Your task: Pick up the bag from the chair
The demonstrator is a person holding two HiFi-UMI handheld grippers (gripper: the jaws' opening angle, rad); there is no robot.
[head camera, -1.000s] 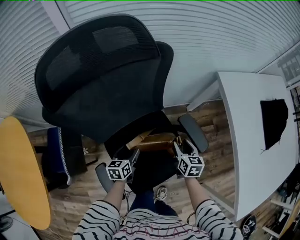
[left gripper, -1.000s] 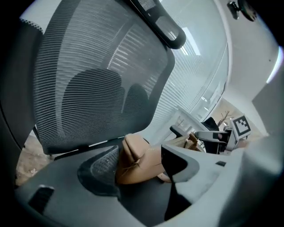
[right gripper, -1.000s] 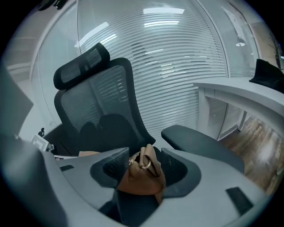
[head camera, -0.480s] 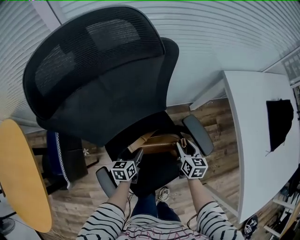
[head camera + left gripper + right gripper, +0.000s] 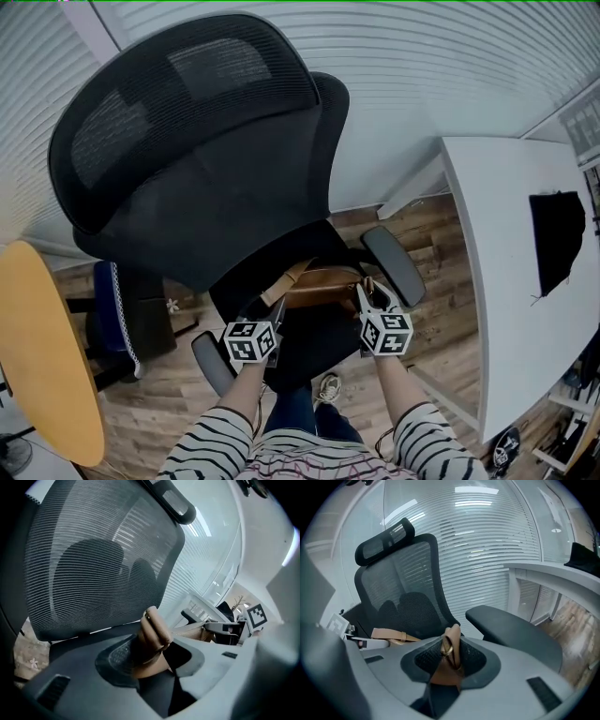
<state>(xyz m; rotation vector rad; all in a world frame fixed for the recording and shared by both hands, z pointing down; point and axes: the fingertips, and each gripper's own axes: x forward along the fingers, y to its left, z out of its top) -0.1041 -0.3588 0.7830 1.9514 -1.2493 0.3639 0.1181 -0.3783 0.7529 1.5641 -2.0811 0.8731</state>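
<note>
A tan leather bag [image 5: 321,286] lies over the seat of a black mesh office chair [image 5: 202,150]. In the head view my left gripper [image 5: 270,314] is at the bag's left end and my right gripper [image 5: 366,292] at its right end. The left gripper view shows the jaws shut on a tan strap end [image 5: 152,637]. In the right gripper view the jaws are shut on another tan strap end with a brass ring [image 5: 451,654], and the rest of the strap [image 5: 389,635] runs left.
The chair's right armrest [image 5: 394,264] is beside my right gripper, the left armrest [image 5: 208,361] beside the left. A white desk [image 5: 506,272] with a dark cloth [image 5: 555,230] stands at right. A round yellow table [image 5: 42,356] is at left. Blinds fill the wall behind.
The head view shifted slightly. Both grippers stay shut on the bag's ends and have edged a little upward with it.
</note>
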